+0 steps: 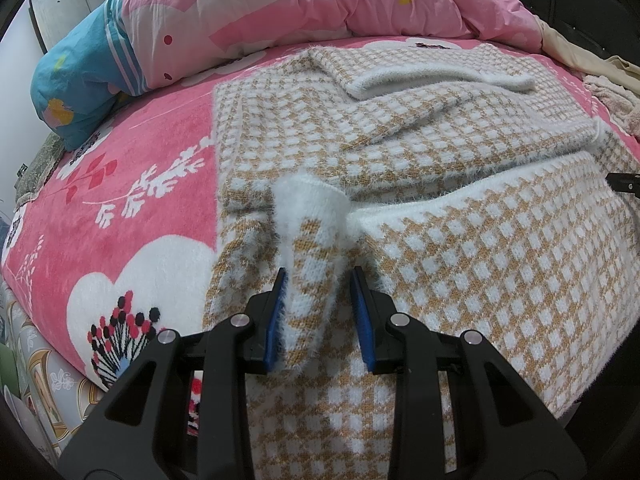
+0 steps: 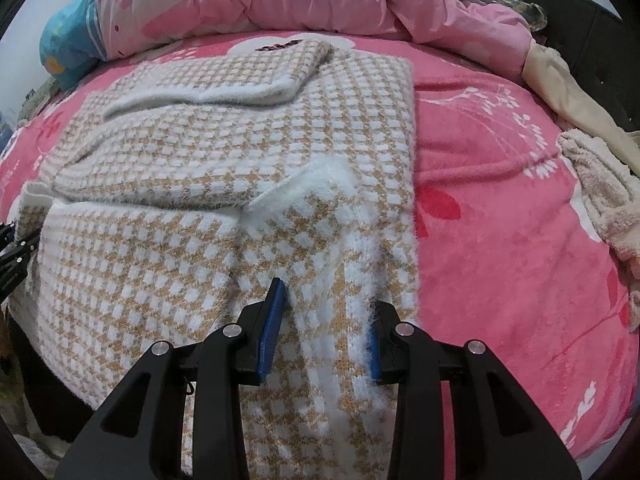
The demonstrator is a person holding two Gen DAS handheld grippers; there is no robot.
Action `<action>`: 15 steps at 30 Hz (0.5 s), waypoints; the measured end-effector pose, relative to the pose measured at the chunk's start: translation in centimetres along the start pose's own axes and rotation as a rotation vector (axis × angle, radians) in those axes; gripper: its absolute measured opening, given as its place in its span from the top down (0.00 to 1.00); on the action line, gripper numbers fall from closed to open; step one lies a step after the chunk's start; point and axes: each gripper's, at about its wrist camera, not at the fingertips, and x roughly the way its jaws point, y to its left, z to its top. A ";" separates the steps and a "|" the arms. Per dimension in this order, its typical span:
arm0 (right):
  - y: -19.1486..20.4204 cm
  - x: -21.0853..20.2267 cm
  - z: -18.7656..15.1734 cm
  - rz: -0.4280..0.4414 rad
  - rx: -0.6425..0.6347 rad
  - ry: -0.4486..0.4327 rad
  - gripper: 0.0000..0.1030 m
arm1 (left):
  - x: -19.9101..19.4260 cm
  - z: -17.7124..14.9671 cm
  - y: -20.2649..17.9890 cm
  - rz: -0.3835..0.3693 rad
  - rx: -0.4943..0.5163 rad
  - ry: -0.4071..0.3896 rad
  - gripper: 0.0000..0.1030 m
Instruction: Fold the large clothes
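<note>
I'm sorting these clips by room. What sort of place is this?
Most likely a bedroom. The checked sweater lies on a bed covered by a pink floral blanket, with a bunched pink duvet and other clothes piled toward the far side.

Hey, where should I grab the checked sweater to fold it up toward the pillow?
Take the checked sweater by its near hem corners, coming from the bed's near edge. The left gripper and right gripper each have a bunched ridge there; sleeves already lie folded across.
</note>
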 end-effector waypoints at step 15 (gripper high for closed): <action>-0.1 -0.1 0.4 -0.018 0.003 -0.011 0.67 | 0.1 0.0 0.1 -0.002 0.000 0.000 0.72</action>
